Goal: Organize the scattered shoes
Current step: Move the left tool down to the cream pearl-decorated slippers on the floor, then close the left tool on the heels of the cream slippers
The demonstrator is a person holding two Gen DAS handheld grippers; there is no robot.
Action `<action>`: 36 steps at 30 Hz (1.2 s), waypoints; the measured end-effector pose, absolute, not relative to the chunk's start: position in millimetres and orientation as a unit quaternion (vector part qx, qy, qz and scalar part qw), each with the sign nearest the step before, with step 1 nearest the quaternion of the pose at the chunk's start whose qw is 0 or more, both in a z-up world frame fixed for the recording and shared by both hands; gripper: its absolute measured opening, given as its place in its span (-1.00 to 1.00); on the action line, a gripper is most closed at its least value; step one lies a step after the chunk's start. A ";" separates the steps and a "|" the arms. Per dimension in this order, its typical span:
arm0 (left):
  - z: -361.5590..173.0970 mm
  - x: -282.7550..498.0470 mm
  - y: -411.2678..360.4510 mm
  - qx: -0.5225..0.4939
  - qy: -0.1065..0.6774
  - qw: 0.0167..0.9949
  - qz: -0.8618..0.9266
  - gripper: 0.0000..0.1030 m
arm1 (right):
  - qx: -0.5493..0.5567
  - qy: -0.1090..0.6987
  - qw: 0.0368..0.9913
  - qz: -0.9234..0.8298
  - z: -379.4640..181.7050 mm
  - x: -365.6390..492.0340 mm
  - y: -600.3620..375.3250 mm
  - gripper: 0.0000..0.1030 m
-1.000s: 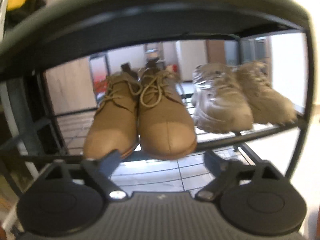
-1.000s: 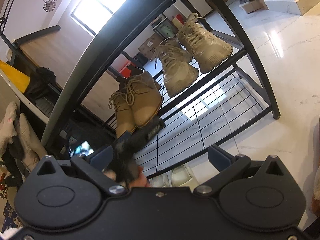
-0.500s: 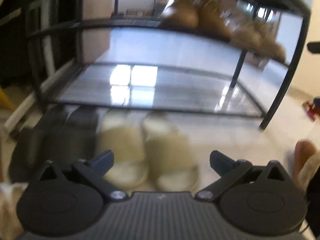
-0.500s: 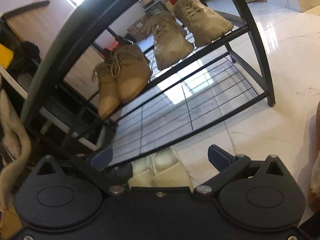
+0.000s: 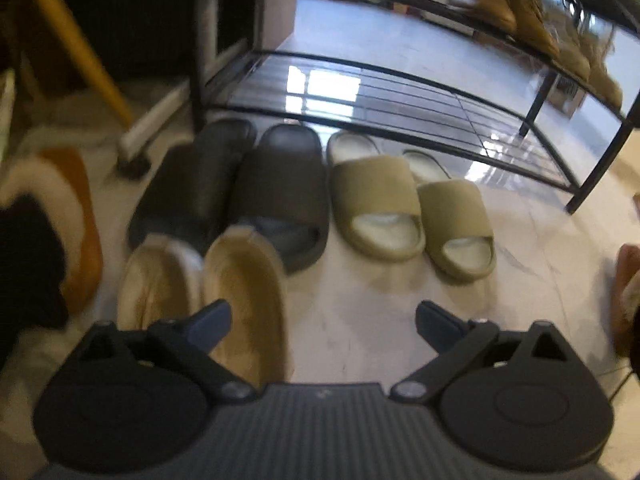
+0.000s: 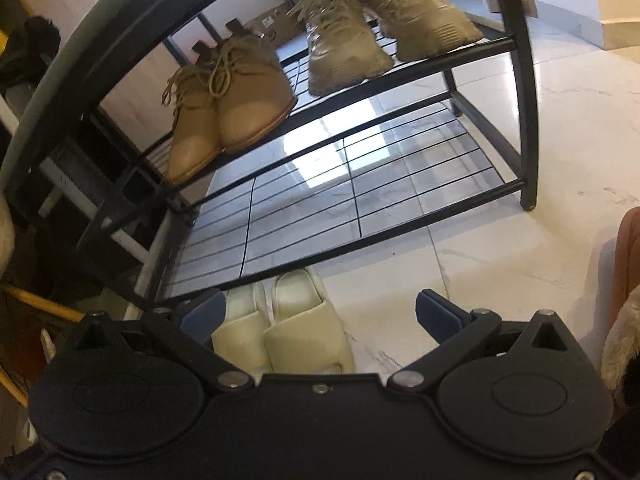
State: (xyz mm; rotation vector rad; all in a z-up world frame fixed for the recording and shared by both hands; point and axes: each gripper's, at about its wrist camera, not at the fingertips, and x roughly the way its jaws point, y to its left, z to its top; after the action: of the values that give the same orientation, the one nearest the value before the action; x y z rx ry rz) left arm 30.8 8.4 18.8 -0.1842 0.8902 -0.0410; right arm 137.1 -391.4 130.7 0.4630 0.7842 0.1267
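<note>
In the left wrist view my left gripper (image 5: 322, 318) is open and empty above the floor. Before it lie tan fur-lined slippers (image 5: 244, 296), black slides (image 5: 276, 196) and olive slides (image 5: 380, 204), all in front of the black wire shoe rack (image 5: 400, 96). In the right wrist view my right gripper (image 6: 320, 316) is open and empty over cream slides (image 6: 292, 320) at the rack's foot. Tan lace-up shoes (image 6: 240, 96) and beige sneakers (image 6: 348, 48) stand side by side on the rack's middle shelf (image 6: 400, 68). The bottom wire shelf (image 6: 352, 200) is bare.
White tiled floor (image 6: 540, 240) lies right of the rack. A brown furry boot (image 5: 76, 220) lies at the left and another brown shoe (image 6: 628, 280) at the right edge. A yellow leg (image 5: 80, 48) and dark furniture stand behind the rack's left side.
My left gripper has dropped from facing the middle shelf down to the floor, bringing the slides and slippers into view. My right gripper has pulled back and down slightly. Both stay open.
</note>
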 end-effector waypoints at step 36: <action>-39.8 71.7 56.8 -0.058 0.415 0.903 0.090 0.37 | 0.206 0.433 0.876 0.054 105.3 157.5 -382.5 1.00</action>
State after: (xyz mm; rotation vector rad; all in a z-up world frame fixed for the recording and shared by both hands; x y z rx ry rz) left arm 71.7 56.8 -39.8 -0.1208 0.8581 0.1865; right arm 157.5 -382.5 105.3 0.4304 0.9038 0.1118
